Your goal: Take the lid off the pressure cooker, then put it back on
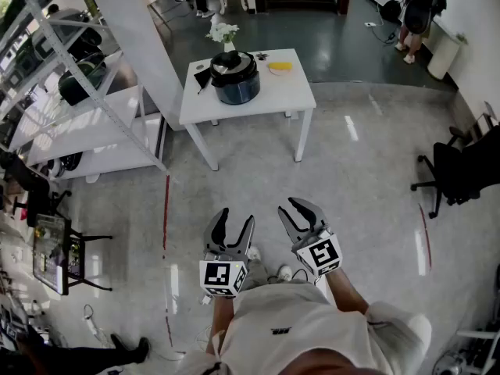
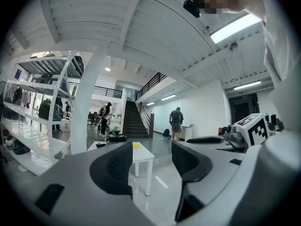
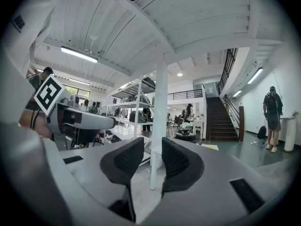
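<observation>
Both sets of jaws are apart with nothing between them: the left gripper (image 2: pixel 151 157) is spread fairly wide, the right gripper (image 3: pixel 153 157) has a narrower gap, but its pads aren't touching. Both are held out level in front of the person, over bare floor.

The pressure cooker (image 1: pixel 234 76) is well away, on the white table (image 1: pixel 291 94) ahead, and its lid (image 1: pixel 231 63) is on, so I can't see what's inside. My guess is the lid is rigid, smooth and a bit hefty, and probably needs a twist to unlock. I'd grab the handle on top, not the rim, though it's too small to make out from here.

Behind the cooker a small vase (image 1: pixel 227 46) holds white flowers (image 1: pixel 223 31), and there's something yellow (image 1: pixel 280 66) beside it
</observation>
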